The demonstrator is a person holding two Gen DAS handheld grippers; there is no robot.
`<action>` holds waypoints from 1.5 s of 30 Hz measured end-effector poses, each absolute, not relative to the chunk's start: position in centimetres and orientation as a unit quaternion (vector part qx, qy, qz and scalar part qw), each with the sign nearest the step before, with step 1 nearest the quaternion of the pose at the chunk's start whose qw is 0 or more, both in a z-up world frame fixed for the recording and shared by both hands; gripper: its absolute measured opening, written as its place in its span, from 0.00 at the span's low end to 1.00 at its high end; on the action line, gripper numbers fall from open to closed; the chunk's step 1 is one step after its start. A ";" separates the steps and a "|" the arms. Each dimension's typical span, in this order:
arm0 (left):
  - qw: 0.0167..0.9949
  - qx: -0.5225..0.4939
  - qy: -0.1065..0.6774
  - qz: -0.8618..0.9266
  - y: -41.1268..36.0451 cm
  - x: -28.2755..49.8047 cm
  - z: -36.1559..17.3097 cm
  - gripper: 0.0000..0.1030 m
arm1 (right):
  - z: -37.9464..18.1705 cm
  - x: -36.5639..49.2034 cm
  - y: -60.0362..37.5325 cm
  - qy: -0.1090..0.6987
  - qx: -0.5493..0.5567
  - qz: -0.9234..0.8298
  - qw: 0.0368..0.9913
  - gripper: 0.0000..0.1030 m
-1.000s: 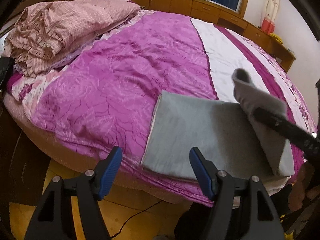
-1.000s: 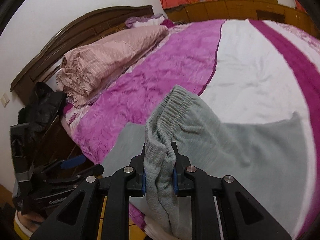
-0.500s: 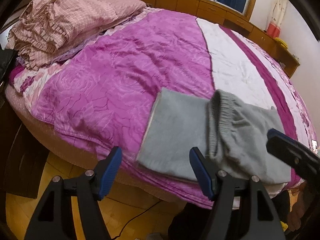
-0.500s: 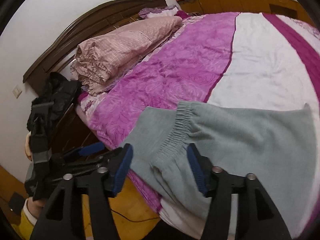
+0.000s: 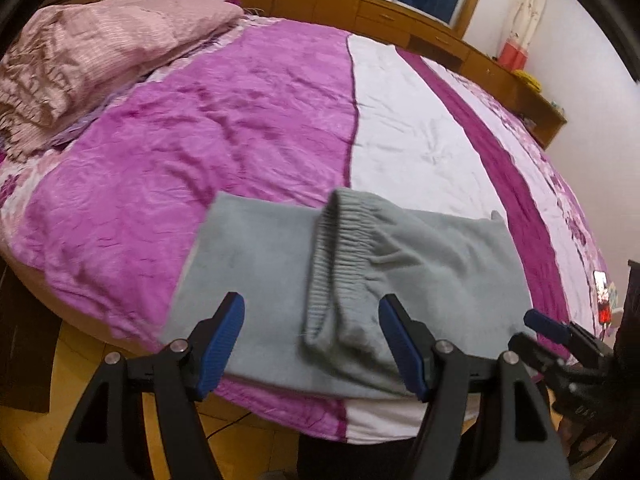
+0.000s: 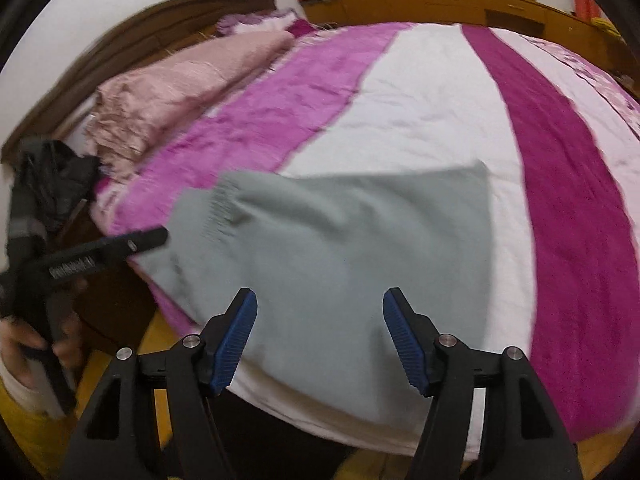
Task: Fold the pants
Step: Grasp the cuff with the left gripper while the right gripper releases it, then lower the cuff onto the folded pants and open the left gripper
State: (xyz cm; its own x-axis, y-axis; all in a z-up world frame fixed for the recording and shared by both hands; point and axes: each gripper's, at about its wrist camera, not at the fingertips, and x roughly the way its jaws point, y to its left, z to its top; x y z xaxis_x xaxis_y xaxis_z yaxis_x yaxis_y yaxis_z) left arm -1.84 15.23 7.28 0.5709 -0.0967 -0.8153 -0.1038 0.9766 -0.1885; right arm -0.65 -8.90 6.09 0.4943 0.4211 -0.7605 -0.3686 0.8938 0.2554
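Observation:
Grey pants point(image 5: 420, 272) lie folded at the bed's near edge, their ribbed waistband point(image 5: 340, 248) laid over the leg part. My left gripper point(image 5: 312, 344) hovers open just above the near edge of the pants, with the waistband's fold showing between its fingers but untouched. In the right wrist view the pants point(image 6: 340, 240) spread flat, and my right gripper point(image 6: 318, 340) stands open above their near right part, holding nothing. One blue fingertip of the right gripper point(image 5: 548, 326) shows at the right of the left wrist view. The left gripper point(image 6: 120, 248) appears at the left, held by a hand point(image 6: 24, 344).
The bed cover point(image 5: 248, 120) is purple with a white band and runs far back. A pink quilt point(image 5: 100, 52) is piled at the head end by the dark headboard point(image 6: 160, 24). Dark clothing point(image 6: 52, 184) hangs left. Wooden cabinets point(image 5: 400, 20) line the far wall. Wooden floor point(image 5: 60, 420) lies below.
The right gripper opened and let go of the waistband, which dropped onto the pant legs. It then drew back to the right. The left gripper shifted right over the pants.

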 end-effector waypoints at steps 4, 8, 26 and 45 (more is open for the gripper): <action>0.873 -0.099 0.478 -0.002 13.8 -0.8 5.8 0.71 | 4.1 -0.8 -10.0 0.462 0.011 0.207 0.862 0.58; 0.864 -0.077 0.497 0.011 12.9 -0.1 3.7 0.71 | 2.4 -0.7 -10.2 0.475 0.004 0.210 0.854 0.58; 0.871 -0.104 0.479 0.025 11.6 -0.6 3.4 0.33 | 2.1 -0.4 -13.2 0.476 0.112 0.259 0.833 0.60; 0.886 -0.056 0.460 0.015 10.0 -0.4 3.7 0.18 | 1.5 -0.8 -13.7 0.465 0.126 0.260 0.837 0.60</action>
State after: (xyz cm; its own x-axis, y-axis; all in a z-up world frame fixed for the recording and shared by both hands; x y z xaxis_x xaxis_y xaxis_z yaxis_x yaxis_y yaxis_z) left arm -0.35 9.99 3.75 0.5773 -0.0260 -0.8161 -0.0778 0.9932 -0.0866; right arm -0.82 -13.72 1.47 0.4322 0.5526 -0.7126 -0.3181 0.8329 0.4529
